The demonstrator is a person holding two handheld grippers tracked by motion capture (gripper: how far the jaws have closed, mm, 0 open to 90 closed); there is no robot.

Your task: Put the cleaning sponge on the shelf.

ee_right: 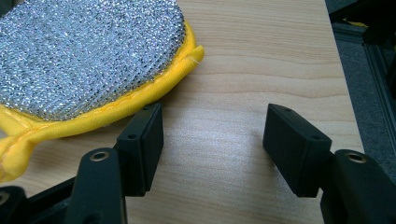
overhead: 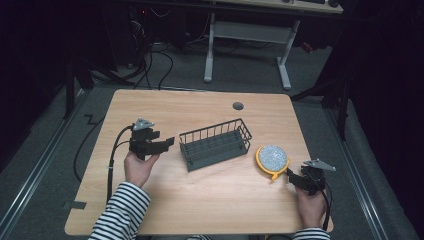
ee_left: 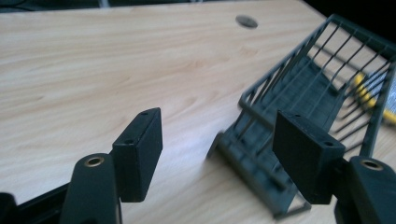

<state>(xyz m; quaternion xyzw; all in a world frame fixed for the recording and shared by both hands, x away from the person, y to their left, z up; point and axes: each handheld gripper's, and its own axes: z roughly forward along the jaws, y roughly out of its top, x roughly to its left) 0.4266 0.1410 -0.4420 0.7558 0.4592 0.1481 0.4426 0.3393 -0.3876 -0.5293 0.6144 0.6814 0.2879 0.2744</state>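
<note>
Light wooden table with rounded corners [overhead: 200, 200], small round grommet hole [overhead: 238, 106] near far edge; grey floor and white-legged desk frame [overhead: 247, 47] beyond.

Dark grey wire rack with rectangular base [overhead: 215, 143] near table centre, set at a slight angle; in left gripper view [ee_left: 299, 116] close ahead, its near corner between the jaws' line of sight, untouched.

Left gripper [overhead: 159, 145] in left hand [overhead: 140, 167], striped sleeve [overhead: 120, 212] behind; just left of rack, pointed at it; jaws apart, nothing between [ee_left: 219, 154].

Right gripper [overhead: 295, 179] in right hand [overhead: 311, 205] near table's right edge; jaws wide apart over bare wood [ee_right: 212, 140].

Round yellow-rimmed scouring pad with silver mesh face [overhead: 272, 159] flat on table between rack and right gripper; in right gripper view [ee_right: 84, 60] yellow edge just beside left-hand jaw, contact unclear.
</note>
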